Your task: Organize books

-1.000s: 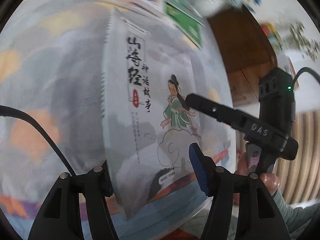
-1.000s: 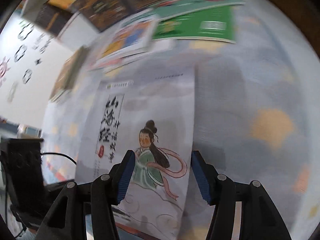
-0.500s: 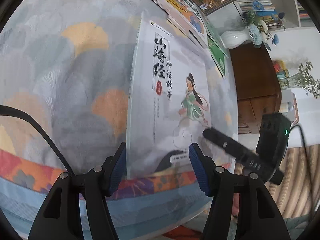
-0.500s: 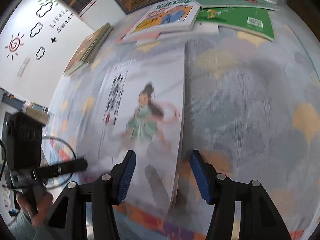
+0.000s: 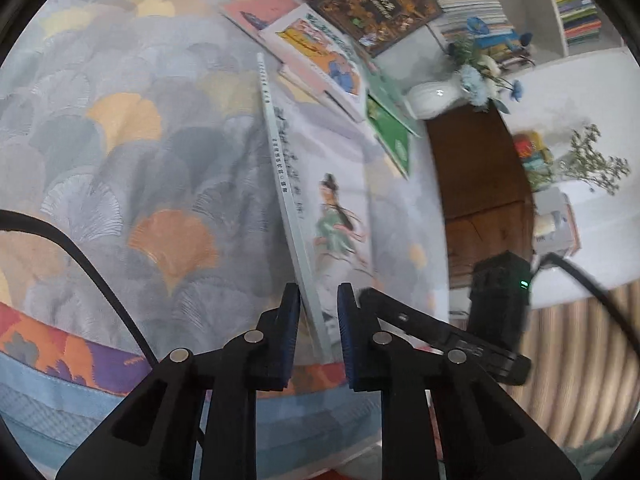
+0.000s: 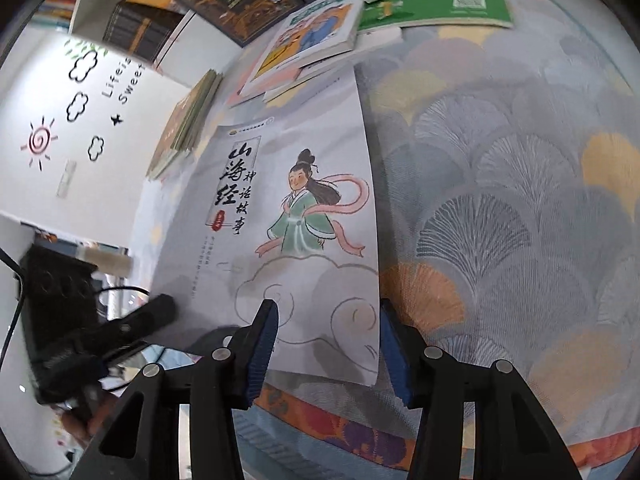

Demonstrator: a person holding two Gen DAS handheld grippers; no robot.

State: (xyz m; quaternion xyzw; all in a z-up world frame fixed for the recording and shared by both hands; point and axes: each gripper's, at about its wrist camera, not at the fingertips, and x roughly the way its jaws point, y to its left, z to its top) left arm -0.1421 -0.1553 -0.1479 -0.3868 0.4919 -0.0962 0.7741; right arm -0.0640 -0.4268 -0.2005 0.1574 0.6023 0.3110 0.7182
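A thin grey book with a green-robed figure on its cover lies near the front edge of the fan-patterned tablecloth. My left gripper is closing on the near end of the book's spine edge, both pads against it, and that side is tilted up. In the right wrist view, one of its black fingers lies on the book's lower left corner. My right gripper straddles the lower right corner. Its jaws are narrowing, but the pads stand apart from the cover.
Several books lie overlapped at the back: an orange and blue picture book, a green one and a dark brown one. A book stack sits left. A white vase and a wooden cabinet stand right.
The left jaws have gone from wide open to closed on the book's spine edge, which has risen so the book tilts. The right jaws have narrowed around the book's lower right corner.
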